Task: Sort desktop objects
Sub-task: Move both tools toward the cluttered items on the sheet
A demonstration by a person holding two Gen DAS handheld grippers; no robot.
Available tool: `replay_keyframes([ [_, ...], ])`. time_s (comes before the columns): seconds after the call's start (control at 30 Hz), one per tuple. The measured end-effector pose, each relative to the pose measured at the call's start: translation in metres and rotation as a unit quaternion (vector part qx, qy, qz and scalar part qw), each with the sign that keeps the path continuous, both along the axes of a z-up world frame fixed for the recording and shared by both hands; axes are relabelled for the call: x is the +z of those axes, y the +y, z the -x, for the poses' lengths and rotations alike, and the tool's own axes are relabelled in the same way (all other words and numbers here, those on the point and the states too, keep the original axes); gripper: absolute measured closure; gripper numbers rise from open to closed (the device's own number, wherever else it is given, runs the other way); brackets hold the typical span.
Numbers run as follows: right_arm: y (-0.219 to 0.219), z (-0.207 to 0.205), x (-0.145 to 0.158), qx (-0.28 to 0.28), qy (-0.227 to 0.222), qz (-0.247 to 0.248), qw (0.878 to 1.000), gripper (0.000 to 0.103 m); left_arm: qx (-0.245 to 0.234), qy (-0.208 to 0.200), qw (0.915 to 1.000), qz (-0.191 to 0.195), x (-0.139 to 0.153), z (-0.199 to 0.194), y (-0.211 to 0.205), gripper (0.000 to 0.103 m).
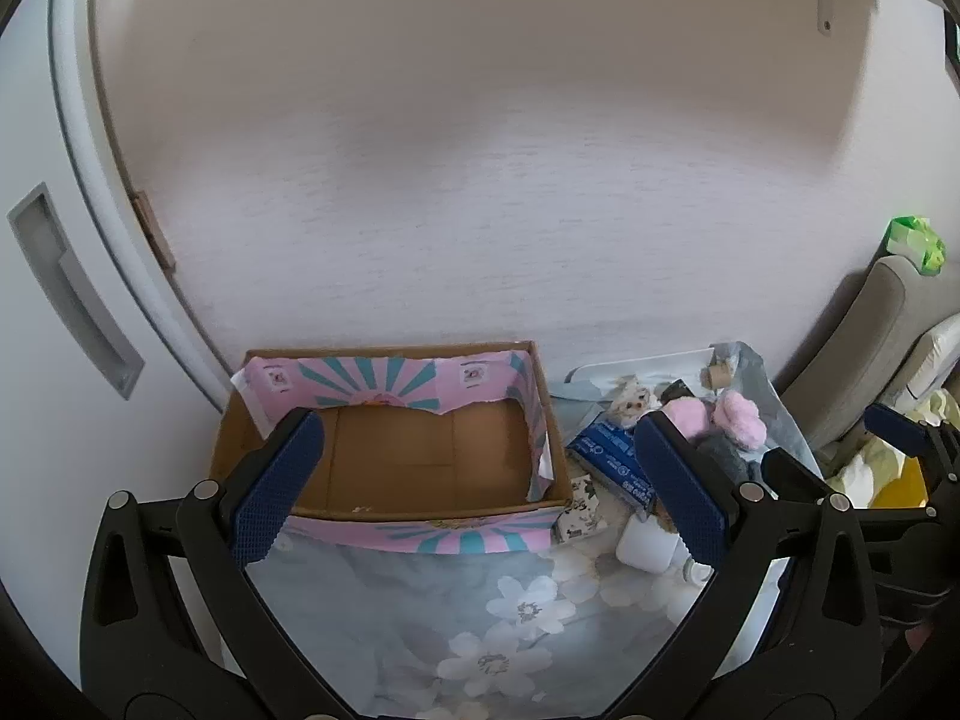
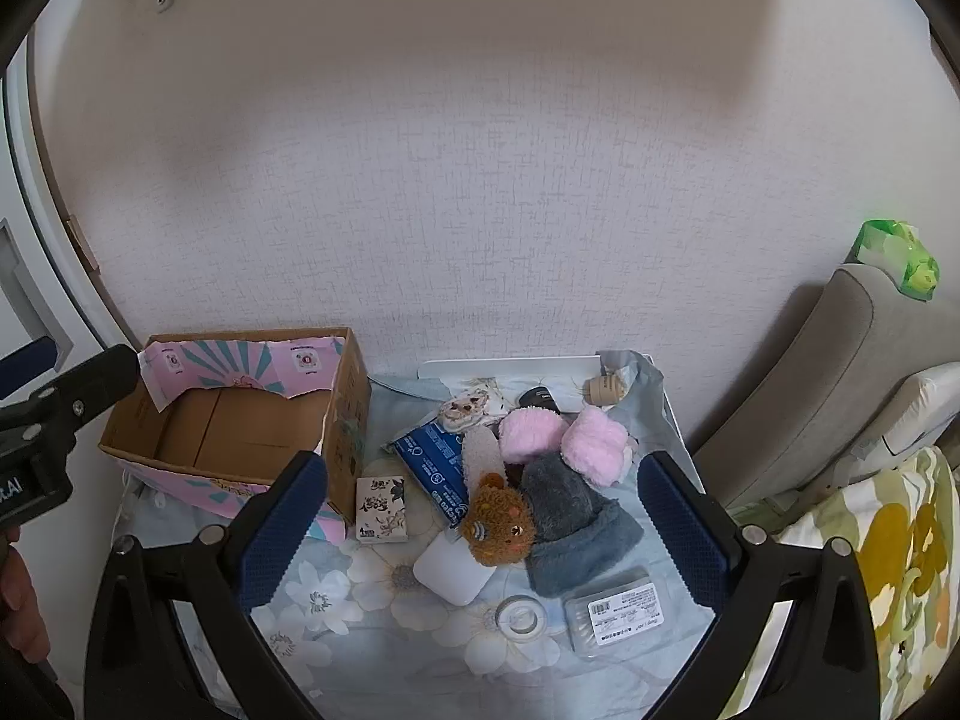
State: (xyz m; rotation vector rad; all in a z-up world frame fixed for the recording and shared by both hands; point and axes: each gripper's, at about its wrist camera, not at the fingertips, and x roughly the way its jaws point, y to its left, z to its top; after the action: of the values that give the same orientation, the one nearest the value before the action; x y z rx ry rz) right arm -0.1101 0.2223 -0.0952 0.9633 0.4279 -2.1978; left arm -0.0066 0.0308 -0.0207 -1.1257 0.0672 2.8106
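Left hand-held gripper [image 1: 480,480]: jaws spread wide, nothing between the blue textured pads; it hangs above the box's near wall.
Cardboard box [image 2: 345,396]: far left of the table, against the wall; open top, brown corrugated inside, pink and teal sunburst print on the torn flaps; nothing visible inside.
Table [image 2: 372,648]: covered by a pale blue cloth printed with white flowers.
Tissue pack [image 2: 381,509]: small, white with dark floral print, just right of the box's near corner.
Blue packet [image 2: 435,468]: flat, glossy, white lettering, lying at a slant.
White case [image 2: 450,570]: smooth, rounded, matte plastic.
Brown plush bear [image 2: 499,521]: curly fur, overlapping the case's upper edge.
Grey fleece hat [image 2: 570,522]: soft, thick, touching the bear.
Pink fluffy pieces [image 2: 591,444]: two, behind the hat.
Clear tape roll [image 2: 519,615]: lying flat near the front.
Clear plastic box [image 2: 618,612]: labelled, contents unclear.
Right hand-held gripper [image 2: 483,531]: jaws wide apart, empty, hovering over the pile.
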Motion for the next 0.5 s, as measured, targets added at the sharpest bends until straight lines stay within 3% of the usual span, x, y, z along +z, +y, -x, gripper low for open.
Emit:
replay_keyframes([
  [0.5,0.002,0.009,-0.004,0.013,-0.006,0.000,1.000,0.000,-0.009,-0.006,0.9999,-0.004,-0.002,0.002,0.016,0.000],
])
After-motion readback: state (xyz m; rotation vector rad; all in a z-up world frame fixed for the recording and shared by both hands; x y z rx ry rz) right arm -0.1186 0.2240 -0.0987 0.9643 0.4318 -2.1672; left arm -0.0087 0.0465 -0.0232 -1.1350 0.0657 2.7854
